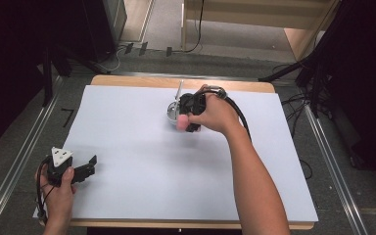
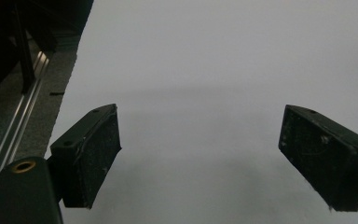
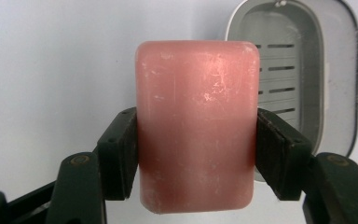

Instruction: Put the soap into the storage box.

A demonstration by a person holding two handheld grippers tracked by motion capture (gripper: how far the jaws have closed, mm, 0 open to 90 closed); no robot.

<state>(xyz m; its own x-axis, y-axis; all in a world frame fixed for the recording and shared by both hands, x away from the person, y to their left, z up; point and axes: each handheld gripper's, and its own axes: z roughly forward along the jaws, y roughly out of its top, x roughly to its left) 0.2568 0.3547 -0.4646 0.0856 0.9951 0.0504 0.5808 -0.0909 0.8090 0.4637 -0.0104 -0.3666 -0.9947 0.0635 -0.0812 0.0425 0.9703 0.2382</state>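
The right gripper [image 3: 196,154] pinches a pink soap bar [image 3: 196,126] mid-frame, just left of the open grey soap box [image 3: 335,70]; placement looks pending. The left gripper [image 2: 200,154] idles, jaws spread, lower left of the high view.

A wooden table with a pale rim [image 1: 127,80] is standing in the middle of the room, and a large white sheet of paper [image 1: 142,171] is covering nearly all of its top. Grey speckled carpet floor [image 1: 10,161] is spreading around it, with silver metal rails [image 1: 17,166] running along both sides. Black cables [image 1: 293,105] are trailing over the floor at the right, near the dark legs of a stand [image 1: 318,73]. Beyond the table a light wooden piece of furniture [image 1: 254,19] is standing, and black curtains [image 1: 10,58] are darkening both sides.
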